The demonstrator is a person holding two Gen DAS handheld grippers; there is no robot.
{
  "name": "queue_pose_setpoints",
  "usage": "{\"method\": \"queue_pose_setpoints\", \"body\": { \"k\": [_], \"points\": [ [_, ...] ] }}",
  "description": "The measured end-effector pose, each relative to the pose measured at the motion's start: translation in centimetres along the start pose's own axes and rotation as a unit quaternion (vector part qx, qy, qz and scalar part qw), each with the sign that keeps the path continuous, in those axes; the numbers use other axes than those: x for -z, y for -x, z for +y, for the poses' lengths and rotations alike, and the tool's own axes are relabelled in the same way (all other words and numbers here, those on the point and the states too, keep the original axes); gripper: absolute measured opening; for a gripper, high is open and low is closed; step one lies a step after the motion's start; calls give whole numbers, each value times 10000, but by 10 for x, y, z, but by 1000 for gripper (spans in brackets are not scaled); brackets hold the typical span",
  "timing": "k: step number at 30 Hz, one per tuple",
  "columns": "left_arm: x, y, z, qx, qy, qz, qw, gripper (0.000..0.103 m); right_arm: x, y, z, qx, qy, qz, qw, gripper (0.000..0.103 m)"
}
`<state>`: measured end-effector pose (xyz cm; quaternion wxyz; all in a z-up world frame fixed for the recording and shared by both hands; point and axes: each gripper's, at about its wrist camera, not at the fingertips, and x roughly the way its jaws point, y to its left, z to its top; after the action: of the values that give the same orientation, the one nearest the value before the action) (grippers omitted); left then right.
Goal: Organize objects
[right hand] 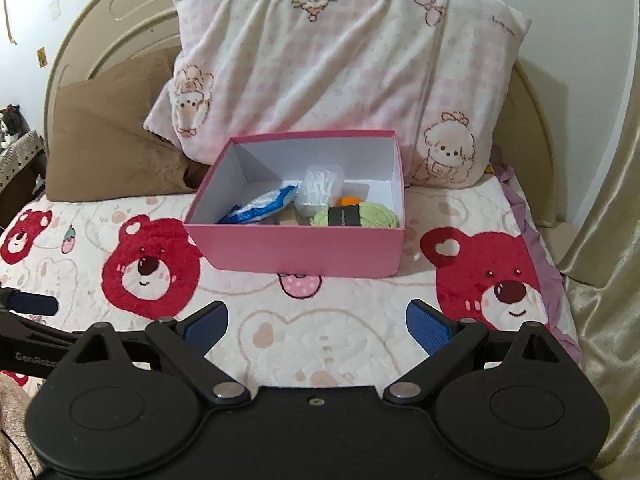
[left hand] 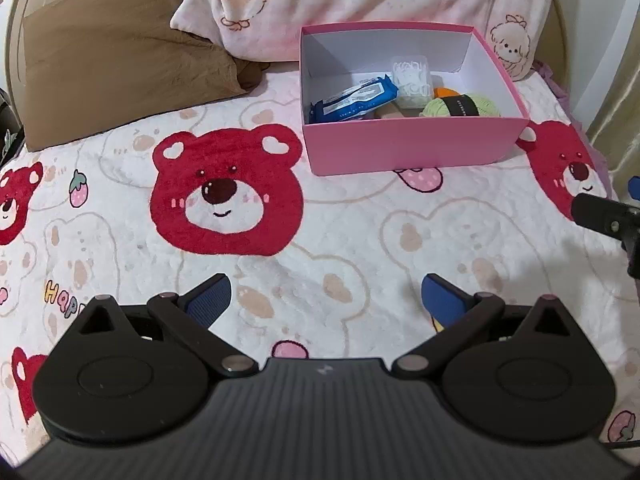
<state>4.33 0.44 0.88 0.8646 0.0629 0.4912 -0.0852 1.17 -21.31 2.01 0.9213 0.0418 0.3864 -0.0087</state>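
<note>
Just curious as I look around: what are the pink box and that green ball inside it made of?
The pink box looks like matte cardboard: thin, straight walls, white inside. The green ball seems to be yarn, soft wound strands under a dark paper band.

The blanket (left hand: 320,248) has colourful letters near its left edge that start "Hap", and the rest is hidden behind the left gripper (left hand: 326,300). In the right wrist view, grey letters on the left gripper's arm read "GenRobo" before they get cut off. The words on the pillow (right hand: 340,60), the blue pack (left hand: 352,102) and the yarn's (right hand: 356,216) black band are too small to read.
</note>
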Motion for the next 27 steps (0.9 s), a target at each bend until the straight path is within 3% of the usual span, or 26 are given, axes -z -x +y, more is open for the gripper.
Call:
{"method": "queue_pose_setpoints", "body": {
  "k": [10, 16, 27],
  "points": [
    [0, -5, -3, 91, 6, 93, 9999, 103, 2, -5, 3, 32, 74, 106, 9999, 98],
    [-1, -2, -6, 153, -17, 57, 9999, 103, 1, 0, 4, -224, 59, -11, 9997, 98],
    [-12, 1, 5, 85, 316, 22, 9995, 103, -3, 5, 7, -343, 156, -5, 9993, 98]
  ]
}}
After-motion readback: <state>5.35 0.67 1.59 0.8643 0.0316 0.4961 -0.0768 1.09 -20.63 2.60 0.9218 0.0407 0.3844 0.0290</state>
